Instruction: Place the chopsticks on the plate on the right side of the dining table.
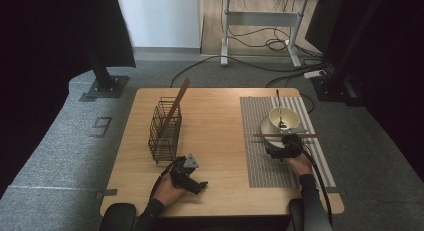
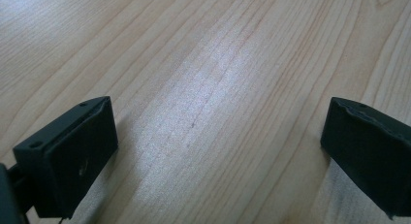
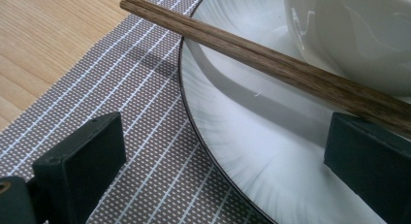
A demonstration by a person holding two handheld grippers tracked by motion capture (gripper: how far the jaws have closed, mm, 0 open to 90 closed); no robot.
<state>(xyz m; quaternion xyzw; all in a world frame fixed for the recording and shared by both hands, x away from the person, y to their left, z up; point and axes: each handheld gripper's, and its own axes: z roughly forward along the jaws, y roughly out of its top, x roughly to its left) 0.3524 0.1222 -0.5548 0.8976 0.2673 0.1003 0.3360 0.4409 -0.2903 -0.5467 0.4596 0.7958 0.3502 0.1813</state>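
A pair of brown wooden chopsticks (image 1: 285, 135) (image 3: 252, 52) lies across the front rim of a white plate (image 1: 265, 127) (image 3: 242, 136). A white bowl (image 1: 284, 118) (image 3: 349, 35) stands on the plate, with a spoon (image 1: 278, 98) in it. My right gripper (image 1: 290, 140) (image 3: 225, 136) is open at the plate's near edge, its jaws straddling the rim just short of the chopsticks. My left gripper (image 1: 199, 185) (image 2: 220, 122) is open low over bare wood near the table's front, with nothing between its jaws.
A black wire basket (image 1: 165, 131) stands on the left half of the table (image 1: 215, 121), with a wooden stick (image 1: 178, 100) leaning out of it. A grey striped placemat (image 1: 260, 161) (image 3: 145, 103) lies under the plate. Cables trail on the floor beyond the table.
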